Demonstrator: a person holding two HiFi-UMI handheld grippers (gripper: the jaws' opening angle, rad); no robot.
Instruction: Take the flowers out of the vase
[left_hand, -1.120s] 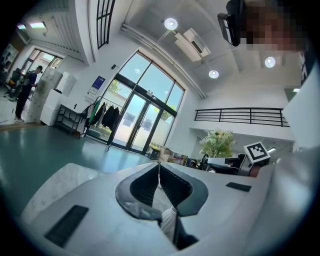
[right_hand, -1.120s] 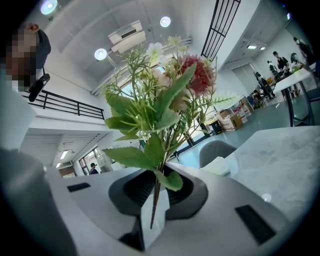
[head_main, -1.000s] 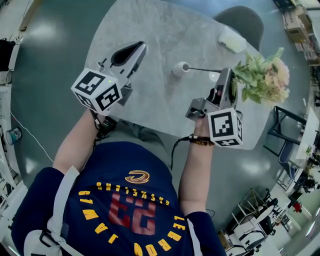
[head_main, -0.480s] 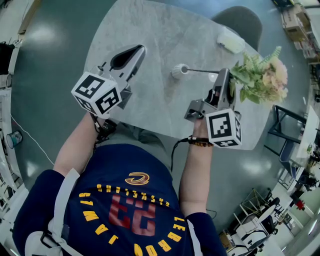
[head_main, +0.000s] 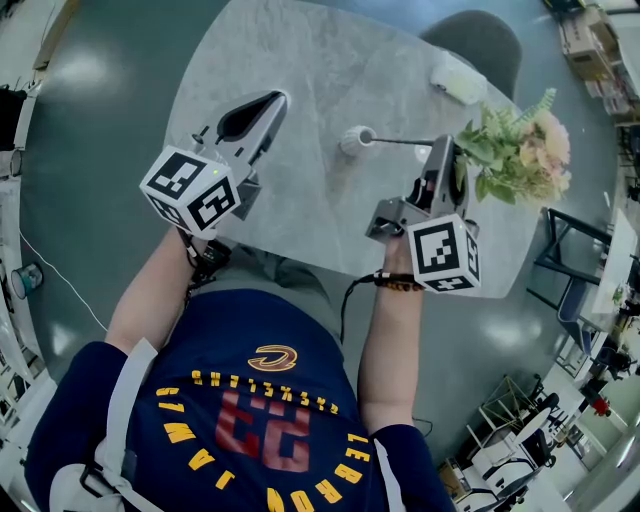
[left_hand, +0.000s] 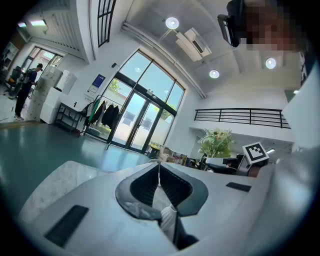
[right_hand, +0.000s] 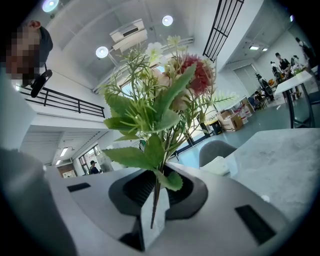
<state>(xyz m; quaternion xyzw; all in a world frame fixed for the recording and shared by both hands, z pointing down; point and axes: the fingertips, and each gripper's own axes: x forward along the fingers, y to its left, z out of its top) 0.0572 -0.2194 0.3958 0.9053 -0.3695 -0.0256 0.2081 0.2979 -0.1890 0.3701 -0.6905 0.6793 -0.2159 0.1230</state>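
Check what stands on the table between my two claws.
Head view: a small white vase stands on the table between the shut left claw and the right claw, which grips the flowers by their stems.

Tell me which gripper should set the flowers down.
Right: the right gripper grips the flowers by the stem, clear of the vase. The left gripper is shut and empty.

Pink+grn flowers (head_main: 522, 152), wht vase (head_main: 352, 141), gry marbled tbl (head_main: 330, 60).
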